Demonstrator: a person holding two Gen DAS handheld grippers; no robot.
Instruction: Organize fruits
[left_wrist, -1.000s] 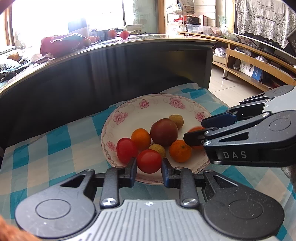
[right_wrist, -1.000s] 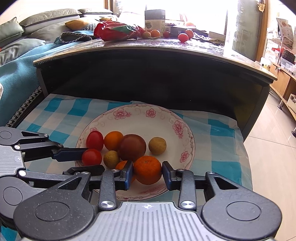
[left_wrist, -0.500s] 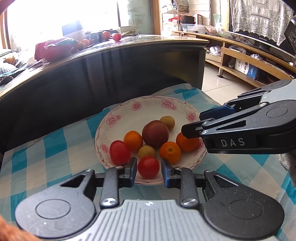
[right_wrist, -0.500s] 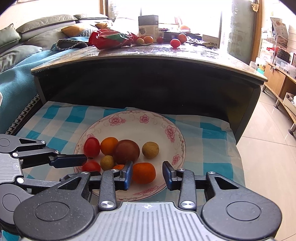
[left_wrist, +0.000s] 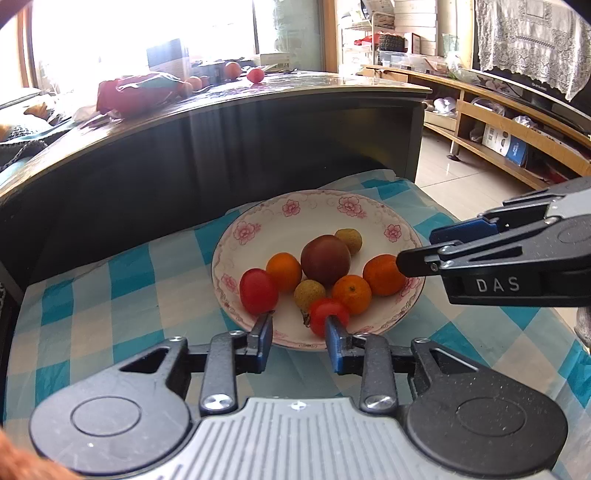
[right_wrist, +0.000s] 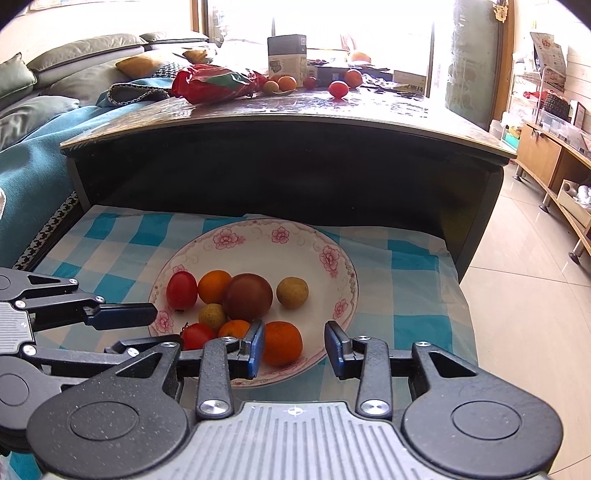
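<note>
A flowered white plate (left_wrist: 295, 210) (right_wrist: 332, 258) on a blue checked cloth holds a dark plum (left_wrist: 325, 260), three oranges, two yellow-brown fruits and two red tomatoes. My left gripper (left_wrist: 299, 336) (right_wrist: 140, 330) is at the plate's near rim with its jaws opening. The small red tomato (left_wrist: 327, 315) lies on the plate against the right fingertip, and the pads do not press on it. My right gripper (right_wrist: 295, 347) (left_wrist: 424, 249) stands open at the rim. An orange (right_wrist: 282, 347) (left_wrist: 384, 275) rests on the plate beside its left finger, clear of the right one.
A dark curved table (right_wrist: 295, 122) rises right behind the cloth, carrying a red bag (right_wrist: 218, 85), more fruit and a box (right_wrist: 286, 55). A sofa (right_wrist: 55, 85) is at the left. Tiled floor (right_wrist: 517, 295) and wooden shelves (left_wrist: 498, 122) lie to the right.
The left jaws have spread and let go of the small red tomato, which now rests on the plate. The orange that filled the right gripper's gap now lies lower, on the plate.
</note>
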